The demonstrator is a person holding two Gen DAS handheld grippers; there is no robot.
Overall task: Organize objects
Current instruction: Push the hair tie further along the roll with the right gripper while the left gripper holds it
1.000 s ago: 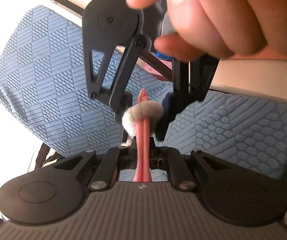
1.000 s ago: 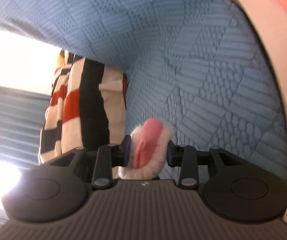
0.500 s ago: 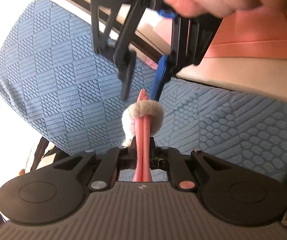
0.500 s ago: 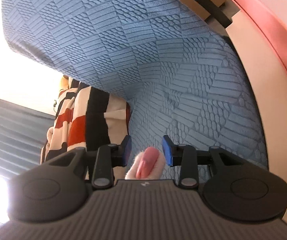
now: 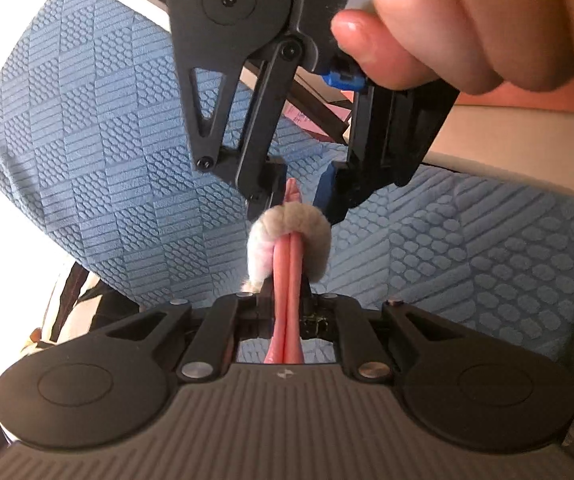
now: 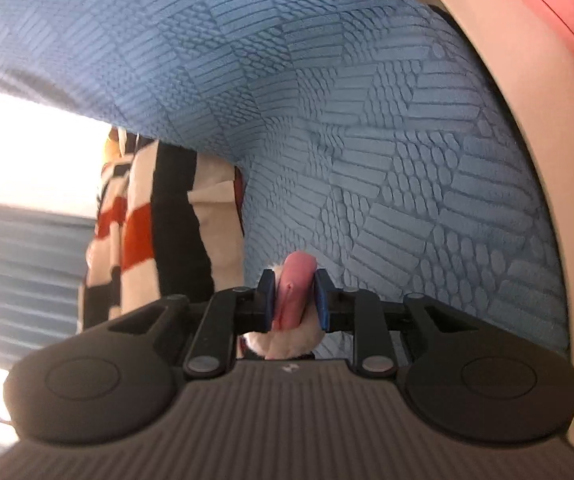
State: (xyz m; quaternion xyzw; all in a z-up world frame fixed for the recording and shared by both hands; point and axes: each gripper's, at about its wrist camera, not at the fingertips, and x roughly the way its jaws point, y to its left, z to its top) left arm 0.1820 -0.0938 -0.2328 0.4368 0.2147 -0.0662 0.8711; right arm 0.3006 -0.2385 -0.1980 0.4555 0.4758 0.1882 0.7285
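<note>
**Blue cushion, two claws, one pink fluffy thing**

Blue textured cushion (image 5: 127,152) fills most of both views, that quilted fabric with patches of bars and little scales. Past its far edge there's a pale desk (image 5: 507,128) with a salmon-pink sheet (image 5: 527,100) on it. Off the cushion's left side, in the right wrist view, hangs a striped cloth (image 6: 147,232) in cream, black and orange-red.

So the thing being sorted is a pink folded strip (image 5: 287,280) with a fluffy white band (image 5: 287,224) wrapped round it. It's up in the air over the middle of the cushion, not lying on it.

Left gripper (image 5: 285,312) is pinched nearly all the way together on the near end of the strip, and the two pink layers run straight out between its fingers.

Right gripper (image 5: 291,196) comes in from above in the left wrist view, with a hand (image 5: 467,20) wrapped round its body. Its jaws are closing, and its own camera shows the blue pads (image 6: 321,300) pressing either side of the strip's far tip (image 6: 293,292), the fluffy band bulging out just below them. Both claws have the same piece, one at each end.
</note>
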